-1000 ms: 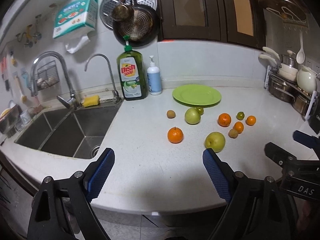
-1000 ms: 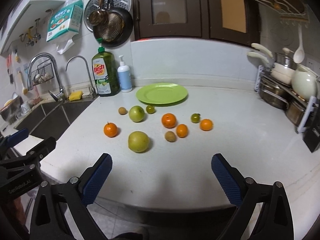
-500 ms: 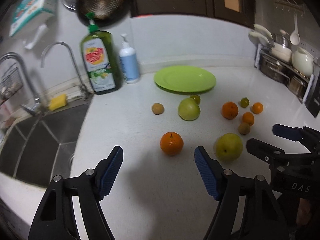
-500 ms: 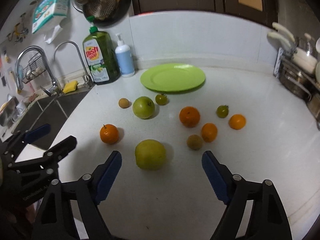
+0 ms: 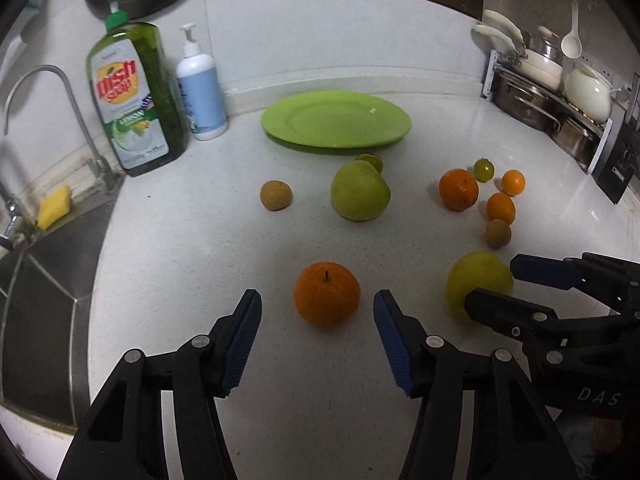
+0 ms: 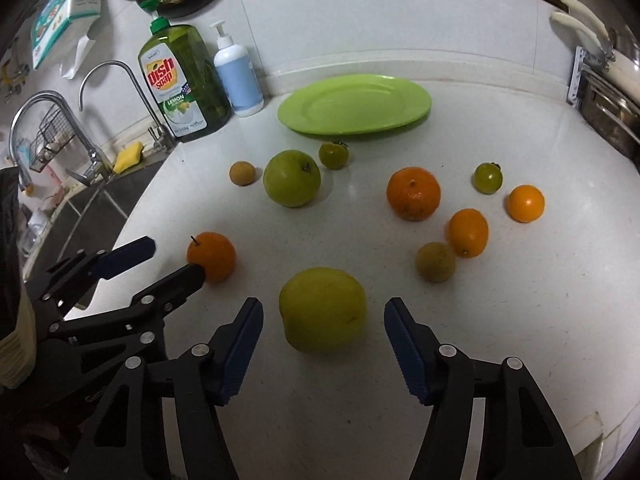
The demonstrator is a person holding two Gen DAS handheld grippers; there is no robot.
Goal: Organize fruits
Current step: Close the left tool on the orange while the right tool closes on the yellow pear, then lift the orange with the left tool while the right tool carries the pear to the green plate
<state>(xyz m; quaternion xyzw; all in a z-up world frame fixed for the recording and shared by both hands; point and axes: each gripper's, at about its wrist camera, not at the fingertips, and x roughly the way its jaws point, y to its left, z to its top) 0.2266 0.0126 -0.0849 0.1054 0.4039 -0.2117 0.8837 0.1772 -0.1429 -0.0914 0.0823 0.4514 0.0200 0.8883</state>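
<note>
Several fruits lie loose on the white counter [image 5: 192, 264] in front of an empty green plate [image 5: 336, 120] [image 6: 354, 105]. My left gripper [image 5: 318, 312] straddles a stemmed orange [image 5: 327, 293] [image 6: 212, 256]; its jaws are closing, with gaps on both sides of the fruit. My right gripper [image 6: 323, 320] frames a yellow-green apple [image 6: 323, 308] [image 5: 478, 278]; its jaws are closing too and its pads stand clear of the apple. Farther back sit a green apple [image 6: 292, 178], a larger orange [image 6: 413, 193], small oranges, green tomatoes and brown round fruits.
A dish soap bottle [image 5: 134, 96] and a white pump bottle [image 5: 200, 88] stand at the back left by the tap and sink [image 5: 36, 304]. A rack of pots [image 5: 548, 92] lines the right side. The counter's front edge runs just under both grippers.
Both grippers moved forward and down toward the counter and narrowed their jaws. The orange now lies between the left fingers, the yellow-green apple between the right fingers.
</note>
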